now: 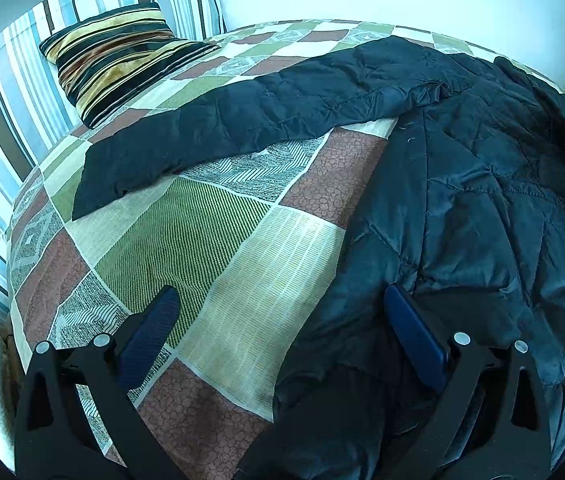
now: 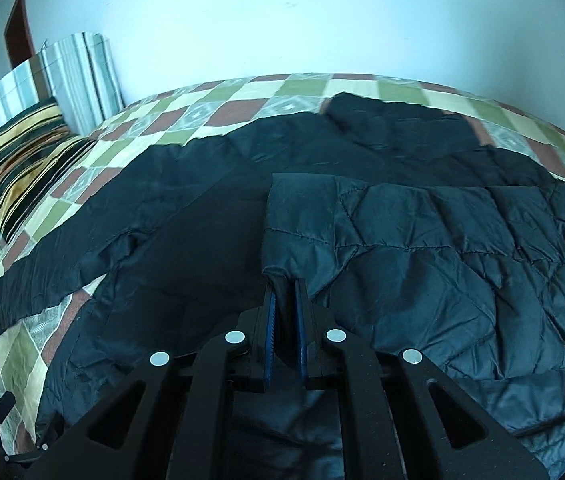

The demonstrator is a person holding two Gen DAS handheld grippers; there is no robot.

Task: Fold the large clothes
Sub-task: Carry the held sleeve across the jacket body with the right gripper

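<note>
On checkered bedspread (image 1: 242, 248): dark quilted jacket (image 1: 482, 220); striped cushion (image 1: 122, 56) near wall.

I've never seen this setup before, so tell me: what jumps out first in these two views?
A big dark quilted jacket sprawls across the bed's checked bedspread, one sleeve stretched toward a striped cushion at the headboard end. The right tongs are shut on a folded-over edge of the jacket. The left tongs hang open above its near edge.
</note>
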